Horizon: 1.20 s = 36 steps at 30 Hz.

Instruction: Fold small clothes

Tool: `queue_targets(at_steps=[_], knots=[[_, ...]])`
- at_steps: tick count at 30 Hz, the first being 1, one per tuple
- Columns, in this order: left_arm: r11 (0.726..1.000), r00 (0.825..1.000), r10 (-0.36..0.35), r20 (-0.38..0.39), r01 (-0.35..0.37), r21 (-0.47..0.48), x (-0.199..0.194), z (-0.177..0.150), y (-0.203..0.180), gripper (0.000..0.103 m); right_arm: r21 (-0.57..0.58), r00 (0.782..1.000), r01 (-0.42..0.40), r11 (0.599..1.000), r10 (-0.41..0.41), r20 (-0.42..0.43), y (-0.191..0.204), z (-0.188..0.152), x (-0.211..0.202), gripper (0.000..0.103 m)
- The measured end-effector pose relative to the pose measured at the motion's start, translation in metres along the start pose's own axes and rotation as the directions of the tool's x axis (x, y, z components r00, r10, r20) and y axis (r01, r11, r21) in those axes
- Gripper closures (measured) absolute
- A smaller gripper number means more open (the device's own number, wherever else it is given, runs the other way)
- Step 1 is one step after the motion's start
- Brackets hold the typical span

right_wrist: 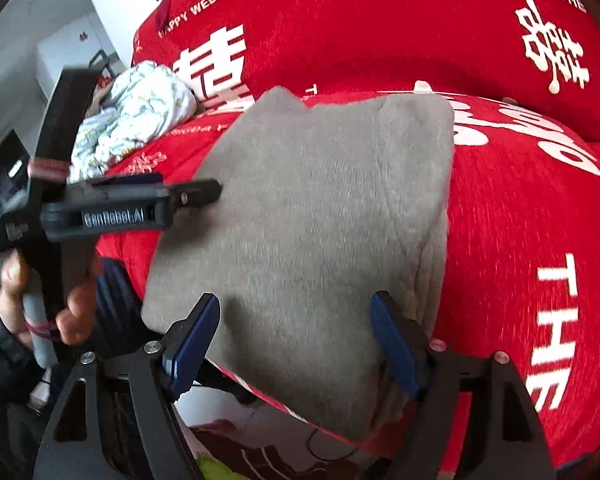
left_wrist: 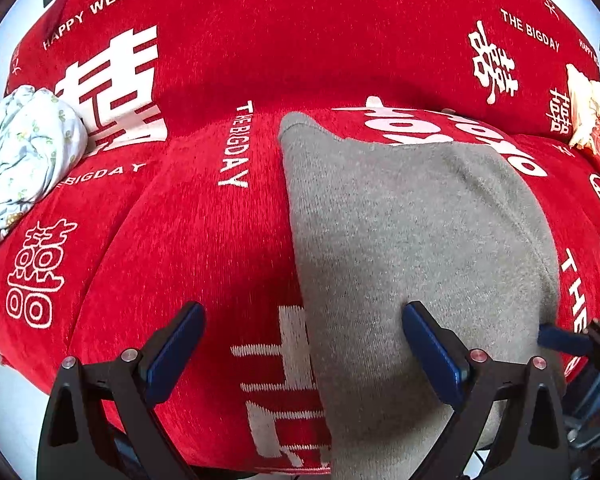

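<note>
left gripper [left_wrist: 304, 350] jaws apart | right gripper [right_wrist: 296, 342] jaws apart | grey garment [right_wrist: 320, 220] near edge hidden

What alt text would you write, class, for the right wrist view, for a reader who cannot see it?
A folded grey garment lies on a red sofa cover printed with white wedding lettering, between the open fingers of the right gripper. The left gripper reaches in from the left, beyond it a crumpled pale floral cloth.
</note>
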State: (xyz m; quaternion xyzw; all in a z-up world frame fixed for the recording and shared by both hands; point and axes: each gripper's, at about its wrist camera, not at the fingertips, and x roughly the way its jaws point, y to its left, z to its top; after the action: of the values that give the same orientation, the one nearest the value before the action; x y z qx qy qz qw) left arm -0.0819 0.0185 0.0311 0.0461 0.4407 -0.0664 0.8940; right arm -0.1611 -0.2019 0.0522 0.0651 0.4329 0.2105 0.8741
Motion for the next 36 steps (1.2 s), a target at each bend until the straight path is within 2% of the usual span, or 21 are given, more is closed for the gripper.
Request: queue_targets(at_steps=[9, 11, 12, 13, 15, 16, 20, 23, 26, 29, 32, 36], knots=[[0.999, 1.0, 0.025, 0.015, -0.025, 0.023, -0.017, -0.012, -0.002, 0.003, 0.009, 1.0, 0.028, 1.0, -0.028, -0.001, 0.002, -0.009, -0.007, 0.023], [0.998, 0.998, 0.047, 0.035, -0.048, 0.035, -0.027, -0.014, -0.003, 0.003, -0.032, 0.994, 0.107, 0.994, -0.107, -0.018, 0.01, -0.012, -0.012, 0.021], [0.997, 0.996, 0.066, 0.061, -0.069, 0.047, -0.035, -0.017, -0.005, 0.003, -0.049, 0.987, 0.16, 0.986, -0.162, -0.026, 0.013, -0.013, -0.014, 0.016], [0.995, 0.994, 0.074, 0.082, -0.079, 0.059, -0.042, -0.019, -0.007, 0.003, -0.066, 0.974, 0.223, 0.973, -0.225, -0.022, 0.017, -0.014, -0.017, 0.015], [0.994, 0.992, 0.063, 0.11, -0.072, 0.08, -0.052, -0.021, -0.009, 0.003, -0.076, 0.966, 0.257, 0.963, -0.257, 0.017, 0.022, -0.016, -0.025, 0.015], [0.994, 0.992, 0.06, 0.115, -0.07, 0.081, -0.056, -0.021, -0.01, 0.003, -0.07, 0.964, 0.266, 0.961, -0.264, 0.034, 0.024, -0.014, -0.029, 0.014], [0.998, 0.99, 0.009, 0.141, -0.018, 0.067, -0.072, -0.024, -0.013, 0.003, -0.024, 0.954, 0.29, 0.957, -0.287, 0.093, 0.028, -0.004, -0.042, 0.001], [0.999, 0.986, 0.028, 0.166, -0.034, 0.034, -0.081, -0.028, -0.014, 0.003, 0.001, 0.941, 0.317, 0.948, -0.314, 0.122, 0.03, 0.002, -0.049, 0.001], [1.0, 0.986, -0.006, 0.169, 0.007, -0.005, -0.085, -0.034, -0.012, 0.003, 0.025, 0.932, 0.336, 0.941, -0.337, 0.131, 0.029, 0.006, -0.054, 0.001], [1.0, 0.988, 0.006, 0.156, -0.005, -0.007, -0.086, -0.035, -0.016, 0.003, 0.048, 0.93, 0.339, 0.94, -0.342, 0.136, 0.027, 0.009, -0.057, 0.001], [0.999, 0.983, 0.036, 0.181, -0.036, -0.003, -0.092, -0.038, -0.02, 0.003, 0.058, 0.929, 0.337, 0.94, -0.341, 0.141, 0.028, 0.01, -0.061, 0.001], [0.999, 0.977, 0.025, 0.211, -0.029, 0.018, -0.103, -0.04, -0.026, 0.003, 0.048, 0.926, 0.343, 0.938, -0.346, 0.15, 0.032, 0.011, -0.064, 0.001]])
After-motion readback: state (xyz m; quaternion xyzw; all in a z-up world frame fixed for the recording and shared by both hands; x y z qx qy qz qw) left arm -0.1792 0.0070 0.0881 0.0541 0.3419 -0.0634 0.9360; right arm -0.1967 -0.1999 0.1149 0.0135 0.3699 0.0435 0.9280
